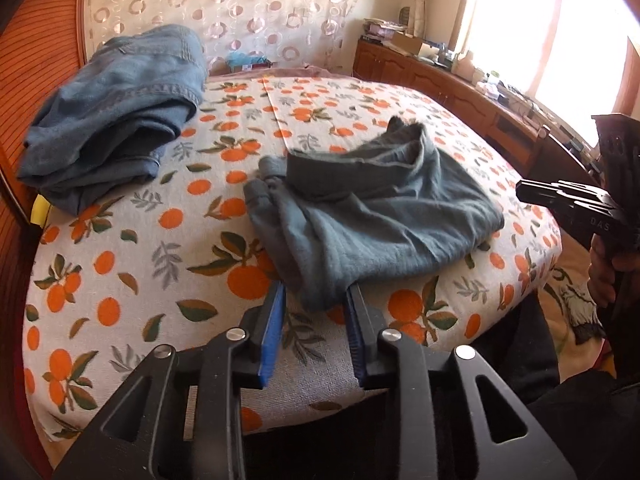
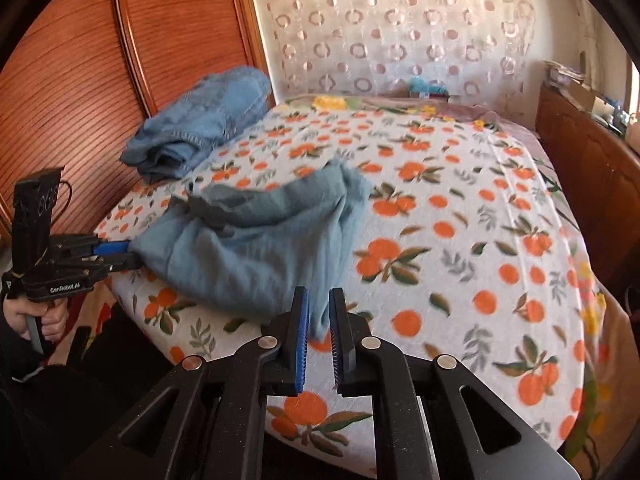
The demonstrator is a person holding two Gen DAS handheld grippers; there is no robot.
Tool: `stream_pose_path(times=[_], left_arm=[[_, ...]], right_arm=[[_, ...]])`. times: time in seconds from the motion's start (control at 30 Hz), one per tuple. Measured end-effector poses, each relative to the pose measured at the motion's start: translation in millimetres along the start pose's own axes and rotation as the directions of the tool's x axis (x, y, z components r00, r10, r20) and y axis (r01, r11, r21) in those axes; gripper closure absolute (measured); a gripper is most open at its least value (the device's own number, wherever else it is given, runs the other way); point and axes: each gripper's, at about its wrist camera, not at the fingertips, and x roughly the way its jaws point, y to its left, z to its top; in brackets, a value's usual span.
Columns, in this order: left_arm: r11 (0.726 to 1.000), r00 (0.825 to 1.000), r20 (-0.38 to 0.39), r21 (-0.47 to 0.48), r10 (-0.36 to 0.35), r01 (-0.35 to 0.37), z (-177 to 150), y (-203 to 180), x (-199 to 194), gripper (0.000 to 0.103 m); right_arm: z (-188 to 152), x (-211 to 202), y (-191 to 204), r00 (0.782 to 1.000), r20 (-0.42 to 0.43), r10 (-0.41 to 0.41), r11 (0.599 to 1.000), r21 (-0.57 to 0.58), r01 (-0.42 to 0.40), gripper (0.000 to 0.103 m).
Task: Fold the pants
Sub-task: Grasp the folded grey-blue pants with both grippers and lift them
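Left wrist view shows the grey-green pants (image 1: 376, 208) lying in a rumpled heap on the near part of the bed (image 1: 120, 280), with one edge hanging toward the near side of the mattress, where the left tongs (image 1: 316, 312) stand partly apart around that drooping cloth; the blue pads (image 1: 272, 320) flank the fabric but do not look pressed onto it, so I judge this side to be loose. Right wrist view shows the right tongs (image 2: 319, 316) almost together, pinching a thin fold of the same pants (image 2: 256, 240) at their near right corner. From here the chief risk is uneven handling: if the right side lifts or pulls while the left has no real hold, the cloth will likely drag sideways across the bed and bunch further instead of spreading flat. The thin pinch on the right may also slip out, since only a narrow strip sits between the pads. A waistband or leg end, I cannot tell which, stands folded up at the far side of the heap and could tuck under itself. Folded jeans (image 1: 116, 112) lie well apart at the far left, out of harm's way.
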Motion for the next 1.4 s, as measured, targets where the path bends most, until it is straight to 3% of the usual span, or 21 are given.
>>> stream_pose_path(times=[0.2,0.5,0.6,0.83,0.97,1.1,1.4], left_arm=[[1.000,0.999,0.046,0.009,0.013,-0.014,9.4,0.2,-17.5,0.068],[0.999,0.998,0.057,0.020,0.025,-0.026,27.5,4.4,-6.2,0.068],[0.996,0.994,0.078,0.024,0.081,-0.083,36.8,5.0,5.7,0.068],[0.998,0.995,0.080,0.025,0.063,-0.065,54.6,11.1,28.1,0.068],[0.998,0.995,0.078,0.022,0.054,-0.056,62.7,16.1,36.6,0.068],[0.998,0.997,0.054,0.020,0.052,-0.053,65.7,20.8,46.9,0.068],[0.999,0.999,0.016,0.015,-0.046,0.046,70.1,23.2,63.5,0.068]], right_arm=[[9.6,3.1,4.7,1.000,0.022,0.005,1.000,-0.012,-0.005,0.086],[29.1,59.0,15.3,0.997,-0.023,0.076,0.996,-0.036,-0.077,0.067],[36.7,76.9,19.5,0.997,-0.036,0.066,0.996,-0.061,-0.068,0.063],[53.7,108.4,20.5,0.998,-0.065,0.007,0.992,-0.127,-0.015,0.062],[62.5,121.0,17.7,0.996,-0.056,-0.073,0.989,-0.136,0.064,0.061],[61.7,125.4,15.5,0.997,-0.058,-0.055,0.993,-0.106,0.049,0.061],[55.0,125.4,4.4,0.998,-0.056,-0.031,0.998,-0.064,0.028,0.056]])
